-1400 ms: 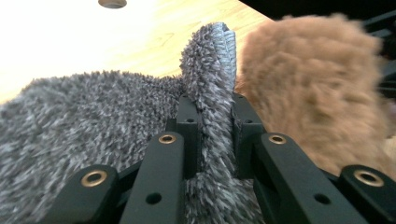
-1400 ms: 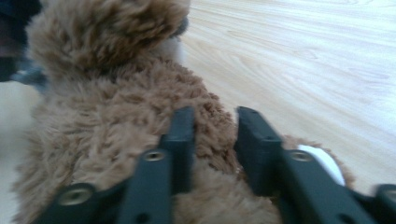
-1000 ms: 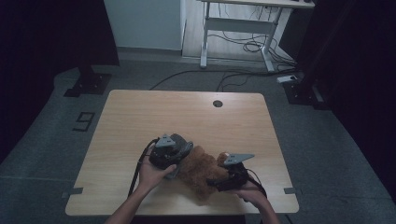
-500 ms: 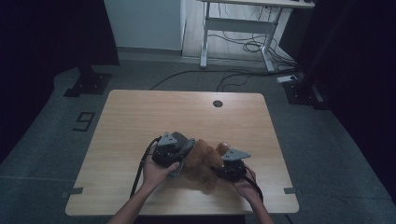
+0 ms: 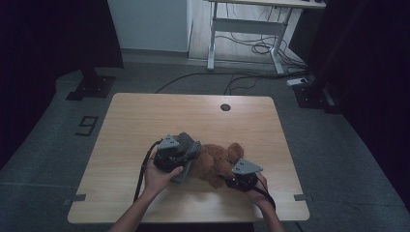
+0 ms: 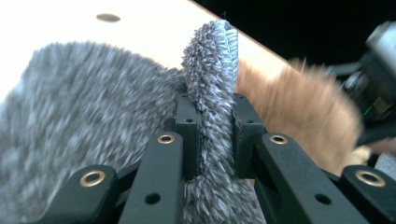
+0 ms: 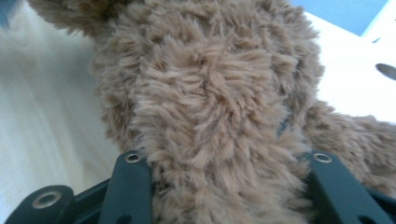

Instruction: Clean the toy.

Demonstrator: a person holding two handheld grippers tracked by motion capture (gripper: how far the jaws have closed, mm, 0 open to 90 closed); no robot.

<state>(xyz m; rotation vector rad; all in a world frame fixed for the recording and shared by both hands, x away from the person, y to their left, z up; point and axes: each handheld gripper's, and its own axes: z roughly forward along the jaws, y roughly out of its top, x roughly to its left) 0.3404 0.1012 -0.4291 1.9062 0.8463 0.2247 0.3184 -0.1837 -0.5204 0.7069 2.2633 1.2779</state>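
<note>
- Since the earlier high view, the brown teddy bear [image 5: 217, 162] has shifted from a bunched heap between the hands to a longer sprawl across the table [image 5: 145, 121], and the right gripper [image 5: 232, 180] has drawn slightly towards the near-right corner.
- Left gripper [image 5: 186, 153]: seen from above, it lies at the bear's left end, held in the person's left hand [image 5: 159, 176]. In the left gripper view its jaws are nearly closed, pinching a fold of grey fuzzy fabric [image 6: 210, 107] that stands upright between the pads.
- Grey fuzzy fabric: a larger mass of it spreads to the left of the jaws in the left gripper view; orange-brown fur shows just behind the fold. In the high view the fabric [image 5: 186, 141] sits against the bear's left end.
- Right gripper: its jaws have just been opening a little, with the bear's fur [image 7: 215, 116] between them. In the right gripper view both jaws flank a thick plush part; whether the pads press on it cannot be told, as fur hides them.
- Teddy bear: lies on the near half of the table, between the two grippers, touching both.
- Table: pale wood, with a round cable hole [image 5: 225, 107] near the far edge.
</note>
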